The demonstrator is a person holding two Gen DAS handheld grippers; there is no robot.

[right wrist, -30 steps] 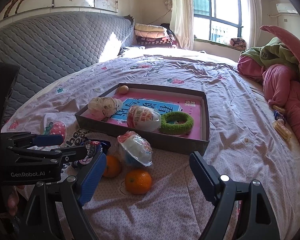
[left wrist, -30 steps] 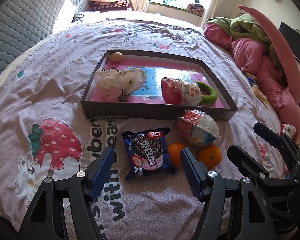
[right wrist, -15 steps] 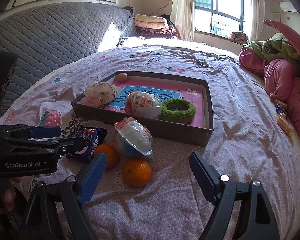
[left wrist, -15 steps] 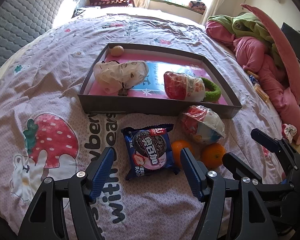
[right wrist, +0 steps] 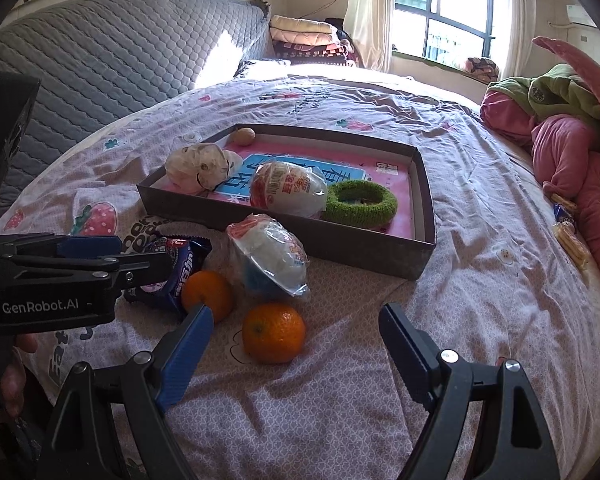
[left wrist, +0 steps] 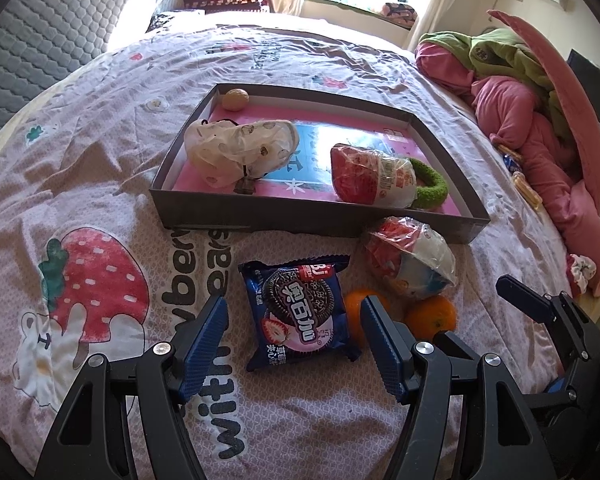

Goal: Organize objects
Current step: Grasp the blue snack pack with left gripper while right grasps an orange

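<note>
A dark shallow box (left wrist: 300,220) (right wrist: 364,246) lies on the bed and holds a spotted pouch (left wrist: 236,148), a wrapped egg toy (left wrist: 372,180), a green ring (left wrist: 430,188) and a small nut (left wrist: 236,98). In front of it lie a blue cookie packet (left wrist: 300,316) (right wrist: 176,268), a second wrapped egg toy (left wrist: 412,268) (right wrist: 270,258) and two oranges (left wrist: 432,316) (right wrist: 274,332), (left wrist: 356,316) (right wrist: 208,294). My left gripper (left wrist: 294,336) is open, its fingers on either side of the packet, just above it. My right gripper (right wrist: 296,344) is open around the nearer orange.
The bed has a pink strawberry-print sheet (left wrist: 100,280). Pink and green bedding (left wrist: 520,100) is piled at the right. A grey quilted headboard (right wrist: 100,60) and folded blankets (right wrist: 300,36) are at the back. Small snack packs (right wrist: 568,236) lie near the right edge.
Both grippers have moved forward and down toward the loose items. The packet now sits between my left fingers and the nearer orange between my right fingers.
</note>
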